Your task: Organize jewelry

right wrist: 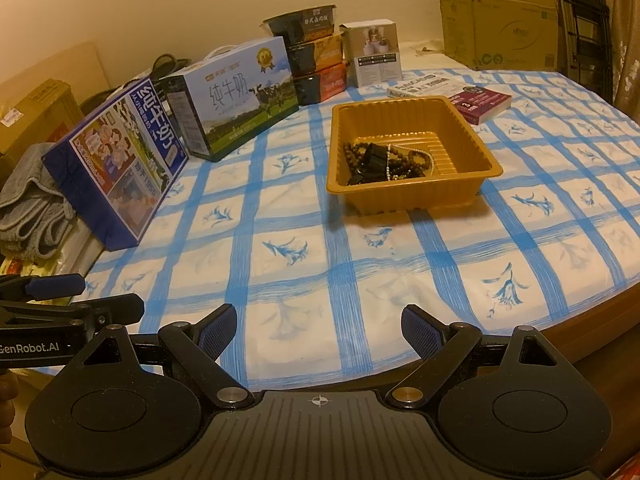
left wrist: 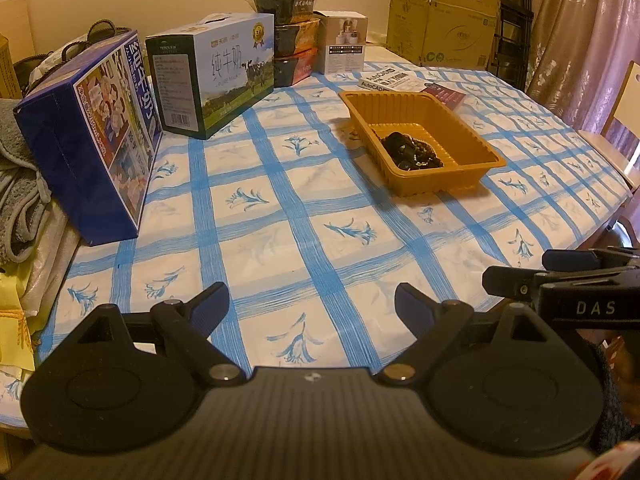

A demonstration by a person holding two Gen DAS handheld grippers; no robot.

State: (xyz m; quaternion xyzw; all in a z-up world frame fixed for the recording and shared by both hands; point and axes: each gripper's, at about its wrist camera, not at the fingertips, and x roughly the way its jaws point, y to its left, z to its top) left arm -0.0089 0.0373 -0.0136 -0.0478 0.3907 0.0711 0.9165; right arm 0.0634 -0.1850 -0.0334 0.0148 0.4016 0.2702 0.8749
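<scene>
All jewelry (right wrist: 386, 160) looks to be piled in the gold tray (right wrist: 404, 114), centre of frame; none seen loose on the checked cloth (right wrist: 320, 264). Judging by that, gathering is done or nearly. Left gripper (left wrist: 312, 304) wide, empty, bottom centre of its view. Right gripper (right wrist: 318, 324) likewise wide, empty.

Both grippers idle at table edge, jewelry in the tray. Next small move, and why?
Probably ease the right gripper forward over the orange tray. Both it and the left gripper are open and empty near the table's edge, and the jewelry lies tangled in the tray's near part, out of reach.
</scene>
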